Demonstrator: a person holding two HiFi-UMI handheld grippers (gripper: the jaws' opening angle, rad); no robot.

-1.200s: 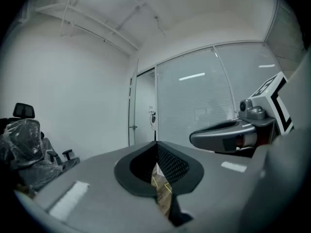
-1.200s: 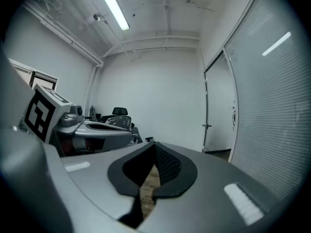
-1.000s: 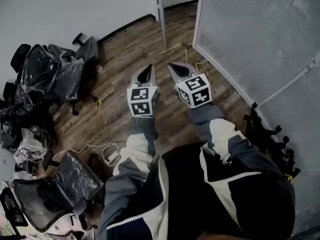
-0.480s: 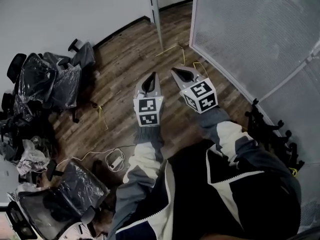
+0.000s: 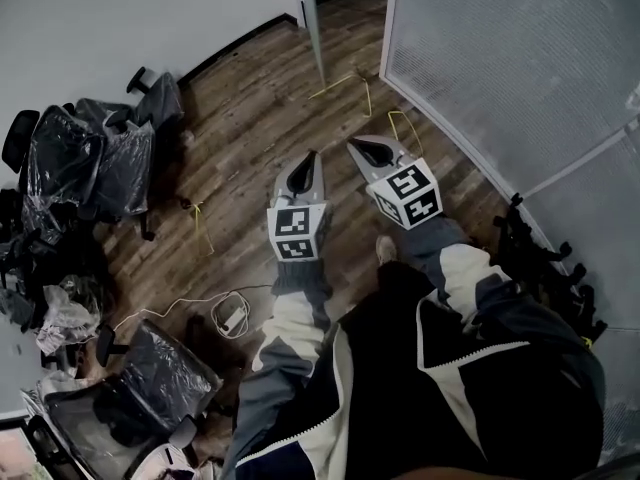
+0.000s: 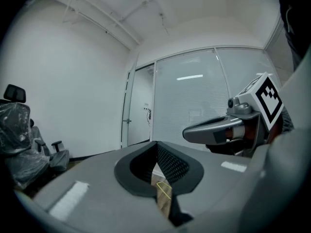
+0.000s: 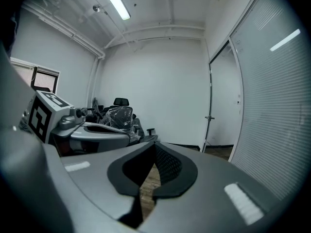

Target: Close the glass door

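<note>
The glass door's upright metal edge stands at the top of the head view, with a strip of wooden floor between it and the frosted glass wall. In the gripper views the door lies ahead, a small fitting halfway up its edge. My left gripper and right gripper hang side by side over the floor, well short of the door. Both are shut and hold nothing.
Plastic-wrapped office chairs crowd the left wall, and another stands at the lower left. Yellow wire loops lie near the glass wall. A white cable with an adapter lies beside me. A black rack stands at the right.
Both grippers have sunk and come back toward me, still shut. The door's edge and the glass wall sit slightly further left in the head view, and a shoe now shows under the right gripper.
</note>
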